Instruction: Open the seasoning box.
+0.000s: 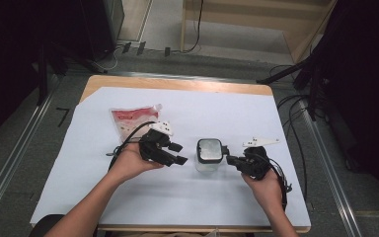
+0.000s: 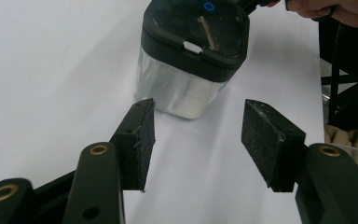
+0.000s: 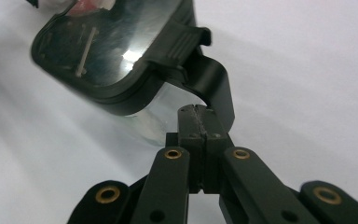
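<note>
Centrally, clear container [image 1: 208, 159] between both; left gripper [image 1: 176, 154] spread just beside it; right gripper [image 1: 230, 159] pressed together on its lid strap [image 3: 214, 84]

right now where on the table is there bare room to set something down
The far white sheet beyond the jar is bare, right of the red pouch. The near strip between the forearms is bare too. The far left edge below the pouch is free. It is crowded mid-table: the left claw and right claw flank the jar.
</note>
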